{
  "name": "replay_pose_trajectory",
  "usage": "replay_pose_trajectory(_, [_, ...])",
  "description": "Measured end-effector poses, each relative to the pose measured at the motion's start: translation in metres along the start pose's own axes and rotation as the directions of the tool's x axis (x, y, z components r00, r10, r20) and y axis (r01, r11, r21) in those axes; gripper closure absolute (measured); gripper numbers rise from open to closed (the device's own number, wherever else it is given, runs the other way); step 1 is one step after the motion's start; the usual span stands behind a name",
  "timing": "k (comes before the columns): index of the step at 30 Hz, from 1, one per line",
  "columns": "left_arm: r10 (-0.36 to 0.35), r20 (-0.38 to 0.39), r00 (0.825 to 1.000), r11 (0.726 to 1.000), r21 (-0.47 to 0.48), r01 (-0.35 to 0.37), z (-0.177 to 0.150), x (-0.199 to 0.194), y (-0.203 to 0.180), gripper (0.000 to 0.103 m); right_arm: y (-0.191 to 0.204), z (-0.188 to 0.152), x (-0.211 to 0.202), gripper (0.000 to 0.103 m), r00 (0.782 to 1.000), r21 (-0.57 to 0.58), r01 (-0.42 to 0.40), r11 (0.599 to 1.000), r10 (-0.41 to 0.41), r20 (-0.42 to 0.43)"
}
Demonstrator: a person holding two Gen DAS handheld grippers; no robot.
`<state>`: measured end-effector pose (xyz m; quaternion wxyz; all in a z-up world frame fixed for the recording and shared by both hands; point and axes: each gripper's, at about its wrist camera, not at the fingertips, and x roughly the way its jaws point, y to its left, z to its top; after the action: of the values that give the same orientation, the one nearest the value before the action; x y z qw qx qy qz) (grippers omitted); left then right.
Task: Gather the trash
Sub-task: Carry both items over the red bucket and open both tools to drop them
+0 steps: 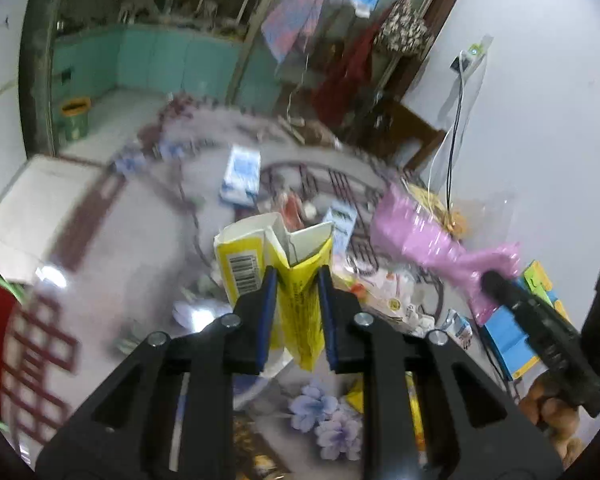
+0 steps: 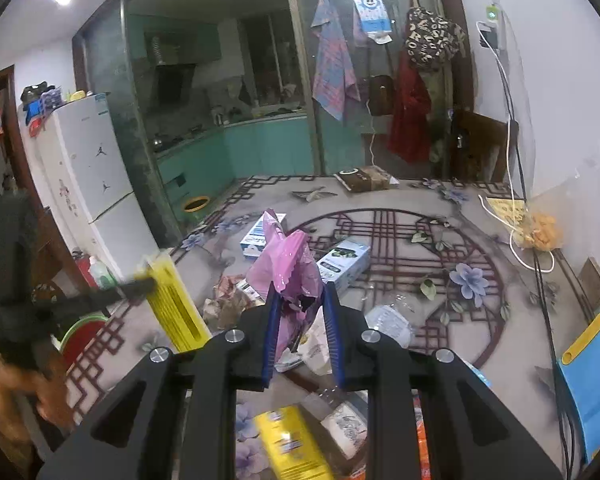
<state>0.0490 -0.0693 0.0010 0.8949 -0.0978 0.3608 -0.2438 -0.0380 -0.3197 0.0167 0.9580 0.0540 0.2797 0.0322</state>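
My left gripper is shut on a crushed yellow carton with a barcode and holds it above the patterned table. It also shows at the left of the right wrist view. My right gripper is shut on a crumpled pink plastic wrapper and holds it over the table. The wrapper also shows at the right of the left wrist view. More trash lies on the table: white and blue boxes, a clear plastic bottle, crumpled paper.
A second yellow carton lies below my right gripper. A blue box sits at the table's right edge. A bag of orange snacks and cables lie by the wall. A fridge stands at left.
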Motion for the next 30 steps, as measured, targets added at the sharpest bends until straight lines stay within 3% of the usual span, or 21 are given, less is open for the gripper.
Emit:
replay_pose_trajectory(7, [0.073, 0.033, 0.997, 0.993, 0.095, -0.075, 0.013, -0.045, 0.033, 0.083, 0.038, 0.006, -0.010, 0.082, 1.000, -0.085, -0.004, 0.996, 0.006, 0.027])
replay_pose_trajectory(10, [0.145, 0.084, 0.986, 0.981, 0.117, -0.154, 0.017, -0.066, 0.059, 0.083, 0.060, 0.007, -0.011, 0.082, 0.999, -0.079, -0.043, 0.996, 0.045, 0.030])
replay_pose_trajectory(18, [0.273, 0.122, 0.954, 0.962, -0.008, -0.274, 0.004, -0.114, 0.143, 0.083, 0.150, 0.007, 0.018, 0.082, 0.983, -0.092, -0.183, 0.979, 0.181, -0.021])
replay_pose_trajectory(23, [0.336, 0.113, 0.935, 0.938, -0.126, -0.322, -0.007, -0.142, 0.196, 0.083, 0.212, 0.001, 0.050, 0.082, 0.959, -0.100, -0.276, 0.956, 0.268, -0.091])
replay_pose_trajectory(30, [0.443, 0.042, 0.895, 0.879, -0.215, -0.425, -0.029, -0.160, 0.252, 0.083, 0.294, -0.022, 0.113, 0.082, 0.897, -0.075, -0.395, 0.915, 0.367, -0.248])
